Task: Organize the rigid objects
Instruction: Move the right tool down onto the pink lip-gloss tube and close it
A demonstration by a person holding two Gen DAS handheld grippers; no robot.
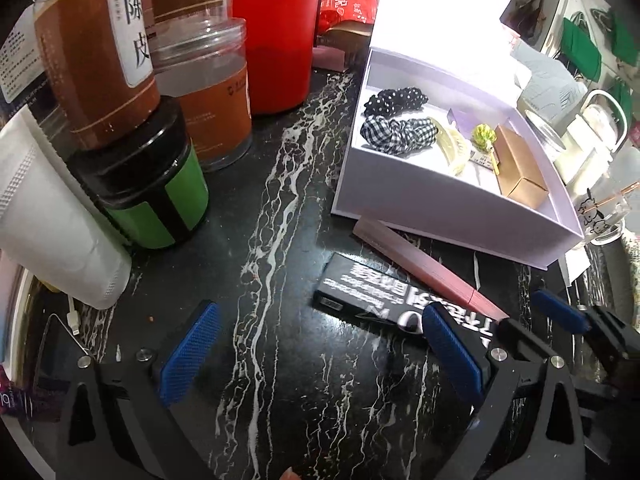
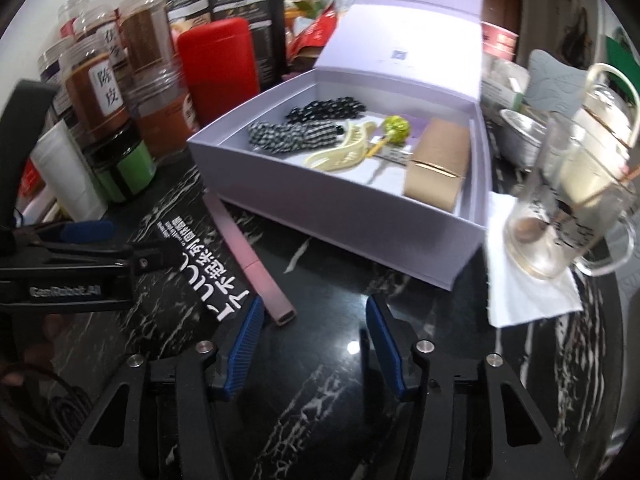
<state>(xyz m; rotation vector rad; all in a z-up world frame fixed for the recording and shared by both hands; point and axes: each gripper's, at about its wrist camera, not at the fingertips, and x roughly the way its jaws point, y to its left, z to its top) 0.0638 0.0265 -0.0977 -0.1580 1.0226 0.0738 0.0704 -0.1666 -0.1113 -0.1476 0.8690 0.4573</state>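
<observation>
Two slim boxes on the black marble counter, just in front of the open lilac gift box: a long pink stick-shaped box, square-ended, matte, with a seam near one end, and touching it a flat black box printed with white characters. Inside the lilac box: a black beaded scrunchie, a checked scrunchie, a cream hair claw, a yellow-green ball on a stick, a kraft carton. Lid standing open behind.

Right gripper above bare counter, blue pads parted roughly halfway, nothing between them, pink box's near end just beside the left pad. Left gripper spread wide, empty, right pad over the black box's corner; contact unclear.

Only from the left wrist: close look at the jars at left, a brown jar stacked on a green-labelled jar, a red canister, a white pouch, a cable by the edge. Only from the right wrist: glass mug on a white napkin, a dark bag behind, and the left gripper's black body with its maker's lettering
</observation>
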